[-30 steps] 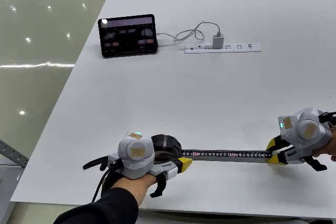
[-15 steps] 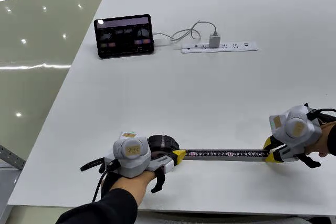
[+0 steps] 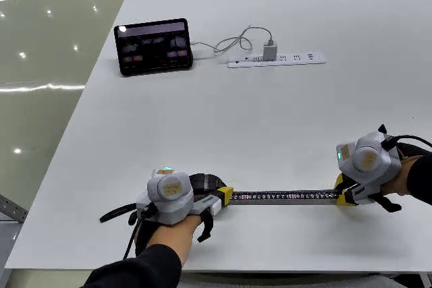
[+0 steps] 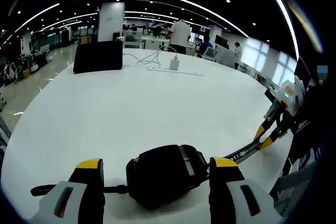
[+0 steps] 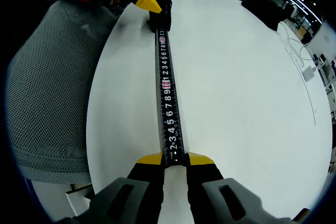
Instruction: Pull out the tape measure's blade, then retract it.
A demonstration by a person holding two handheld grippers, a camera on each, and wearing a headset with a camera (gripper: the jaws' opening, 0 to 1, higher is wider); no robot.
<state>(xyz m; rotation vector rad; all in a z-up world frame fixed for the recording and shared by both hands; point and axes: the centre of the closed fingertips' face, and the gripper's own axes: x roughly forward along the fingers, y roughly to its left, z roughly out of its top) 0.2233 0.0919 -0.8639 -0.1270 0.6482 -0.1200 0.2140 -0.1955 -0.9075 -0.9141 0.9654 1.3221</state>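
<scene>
The blade (image 3: 283,196) was drawn out toward 3 o'clock, with the right gripper (image 5: 176,160) clenched on it. The left gripper (image 4: 156,165) straddled the case (image 3: 206,183), its grip unclear. Retraction remained.

Black tape measure (image 3: 206,183); blade (image 3: 283,196) extended, lying flat.

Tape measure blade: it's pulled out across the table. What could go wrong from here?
1. The right gripper pinches only the tip of the blade. If it slips, the blade would likely whip back towards the case.
2. The jaws of the left gripper flank the case, with a gap showing on one side. If the case is not clamped, a pull could drag or twist it.
</scene>
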